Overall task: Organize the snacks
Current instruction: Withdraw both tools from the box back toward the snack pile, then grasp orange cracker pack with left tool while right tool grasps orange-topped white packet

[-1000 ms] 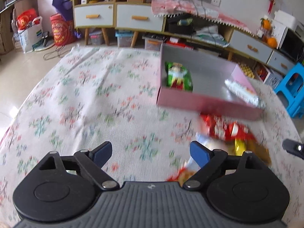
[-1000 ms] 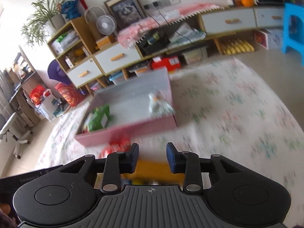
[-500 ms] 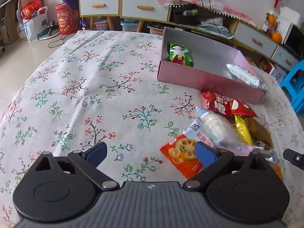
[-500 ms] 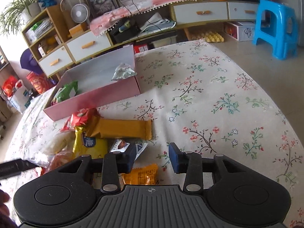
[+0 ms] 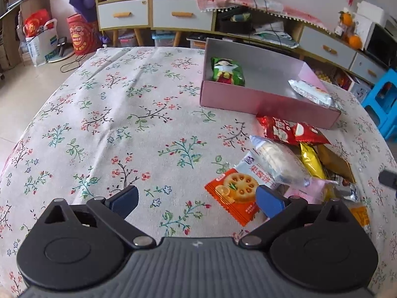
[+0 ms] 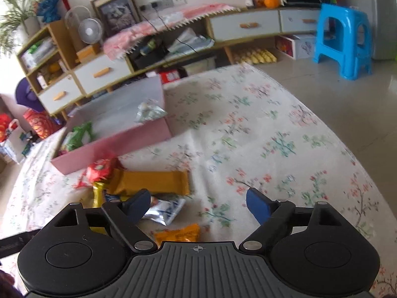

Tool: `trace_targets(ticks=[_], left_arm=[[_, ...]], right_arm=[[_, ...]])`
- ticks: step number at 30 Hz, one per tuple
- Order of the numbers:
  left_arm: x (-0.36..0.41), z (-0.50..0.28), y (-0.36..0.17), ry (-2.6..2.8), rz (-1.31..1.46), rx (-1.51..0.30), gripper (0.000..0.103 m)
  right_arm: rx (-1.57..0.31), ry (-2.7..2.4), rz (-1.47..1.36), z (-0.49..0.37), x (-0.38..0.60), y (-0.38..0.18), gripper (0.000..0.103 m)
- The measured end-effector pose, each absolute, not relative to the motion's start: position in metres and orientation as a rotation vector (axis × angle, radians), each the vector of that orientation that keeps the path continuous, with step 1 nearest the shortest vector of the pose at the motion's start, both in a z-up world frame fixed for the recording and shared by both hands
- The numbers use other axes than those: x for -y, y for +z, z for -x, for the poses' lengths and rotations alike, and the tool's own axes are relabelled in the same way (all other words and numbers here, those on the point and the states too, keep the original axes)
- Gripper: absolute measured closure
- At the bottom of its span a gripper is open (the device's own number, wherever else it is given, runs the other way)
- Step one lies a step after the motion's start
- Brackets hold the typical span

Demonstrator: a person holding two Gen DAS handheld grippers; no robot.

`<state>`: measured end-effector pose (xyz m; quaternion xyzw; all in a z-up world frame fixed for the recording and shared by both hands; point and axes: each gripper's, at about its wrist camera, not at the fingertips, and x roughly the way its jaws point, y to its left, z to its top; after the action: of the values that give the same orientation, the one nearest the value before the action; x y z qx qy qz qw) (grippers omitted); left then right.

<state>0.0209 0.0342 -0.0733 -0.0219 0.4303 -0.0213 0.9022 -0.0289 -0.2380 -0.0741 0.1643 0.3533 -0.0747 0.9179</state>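
Left wrist view: left gripper (image 5: 196, 197) is hanging wide apart and empty over the tabletop (image 5: 119, 114), its right finger just over the orange biscuit pack (image 5: 234, 193) at the near edge of the snack pile (image 5: 292, 159). Right gripper (image 6: 198, 202) has just been opening, nothing between its fingers. Looks like we're picking the next snack; next move is probably closing on a pack and carrying it to the pink box (image 5: 268, 99) further back, already holding two.
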Motion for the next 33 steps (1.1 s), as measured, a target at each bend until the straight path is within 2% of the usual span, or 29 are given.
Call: trace_targets(ticks=[4,10,26,33], left_arm=[[-0.030,-0.018,-0.068,-0.086,0.045,-0.883,0.002],[-0.029,-0.016,-0.066,-0.119,0.016,-0.876,0.003],[-0.057,-0.014,-0.063,-0.151,-0.082,-0.886,0.004],[-0.038,-0.016,-0.072,-0.221,-0.128,-0.873,0.004]], right_arm=[[-0.678,-0.136,-0.265,0.031,0.236,-0.065,0.007],[-0.640,-0.152,-0.223,0.033,0.246,-0.055,0.004],[-0.748,-0.084,-0.261,0.023,0.257,-0.076,0.004],[-0.778,-0.026,-0.250,0.024,0.244,-0.074,0.004]])
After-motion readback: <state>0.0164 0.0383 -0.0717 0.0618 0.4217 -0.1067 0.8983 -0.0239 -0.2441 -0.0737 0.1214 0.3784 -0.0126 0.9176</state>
